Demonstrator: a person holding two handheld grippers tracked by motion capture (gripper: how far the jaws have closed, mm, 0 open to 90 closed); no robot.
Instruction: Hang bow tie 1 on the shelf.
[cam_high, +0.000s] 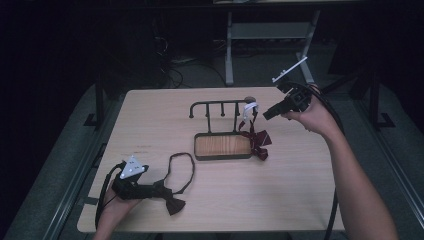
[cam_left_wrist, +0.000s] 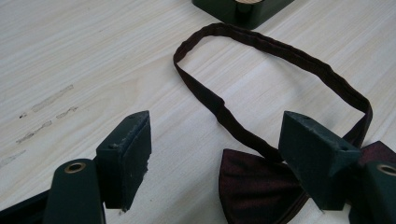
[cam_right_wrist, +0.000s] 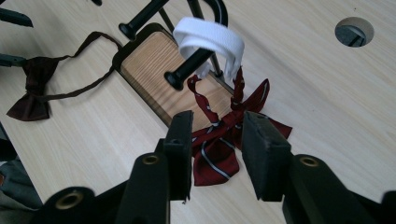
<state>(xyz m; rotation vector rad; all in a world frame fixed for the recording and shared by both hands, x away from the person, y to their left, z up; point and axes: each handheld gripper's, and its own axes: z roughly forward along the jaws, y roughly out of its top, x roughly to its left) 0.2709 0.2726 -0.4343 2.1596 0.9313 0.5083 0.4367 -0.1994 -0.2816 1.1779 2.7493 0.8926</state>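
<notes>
Right arm stretched out from the near right to the far right of the table (cam_high: 300, 200), wrist bent, right gripper (cam_high: 267, 114) held above the table and aimed left and down at the black rack (cam_high: 220, 107). Fingers (cam_right_wrist: 180, 149) spread part-way, nothing pinched, just above a striped red bow tie (cam_right_wrist: 219, 144). Tie draped over the right end of the rack's wood-lined base tray (cam_high: 222, 146) and onto the table, its white strap (cam_right_wrist: 210, 39) looped over a rack peg. Left hand (cam_high: 117, 207) low at the near left edge, left gripper (cam_high: 150, 187) lying close to the table and pointing right. Fingers (cam_left_wrist: 126, 154) spread wide, pinching nothing, one on each side of a dark maroon bow tie (cam_left_wrist: 257, 186) flat on the table, strap (cam_left_wrist: 280, 51) in a loop reaching toward the tray. Bare wood showing in the left part of the tray.
</notes>
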